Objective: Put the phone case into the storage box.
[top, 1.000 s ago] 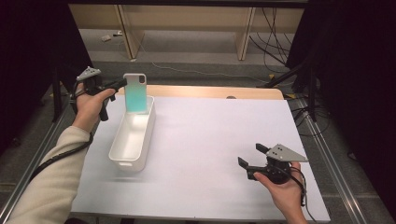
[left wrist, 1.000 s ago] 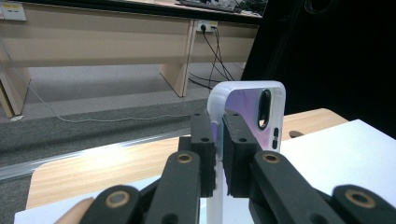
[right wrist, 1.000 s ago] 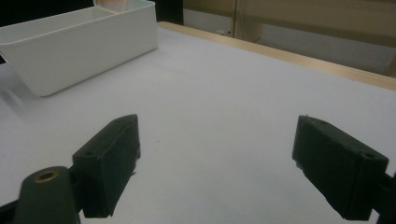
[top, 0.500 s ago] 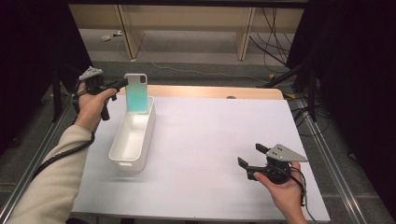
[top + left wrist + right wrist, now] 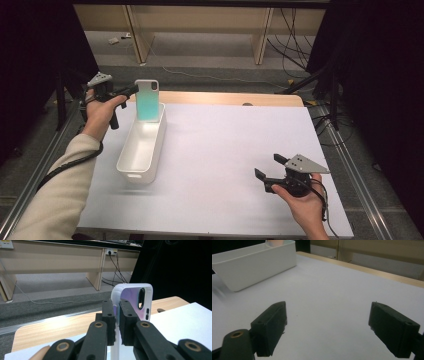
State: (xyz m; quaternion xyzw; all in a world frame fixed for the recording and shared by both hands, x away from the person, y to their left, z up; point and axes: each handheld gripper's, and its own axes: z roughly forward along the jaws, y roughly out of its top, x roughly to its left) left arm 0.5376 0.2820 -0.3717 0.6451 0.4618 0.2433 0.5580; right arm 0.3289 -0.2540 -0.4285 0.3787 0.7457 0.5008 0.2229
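My left gripper (image 5: 131,91) pinches the phone case (image 5: 147,99) upright over the far end of the white tub (image 5: 141,150); not yet released. My right gripper (image 5: 272,167), wide and empty, hovers well apart from the tub.

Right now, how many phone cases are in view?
1. The phone case stands upright at the far end of the white bin, pinched by the left gripper. None shows elsewhere.

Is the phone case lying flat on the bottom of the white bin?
No, the phone case stands upright at the far end of the white bin, pinched by the left hand-held gripper.
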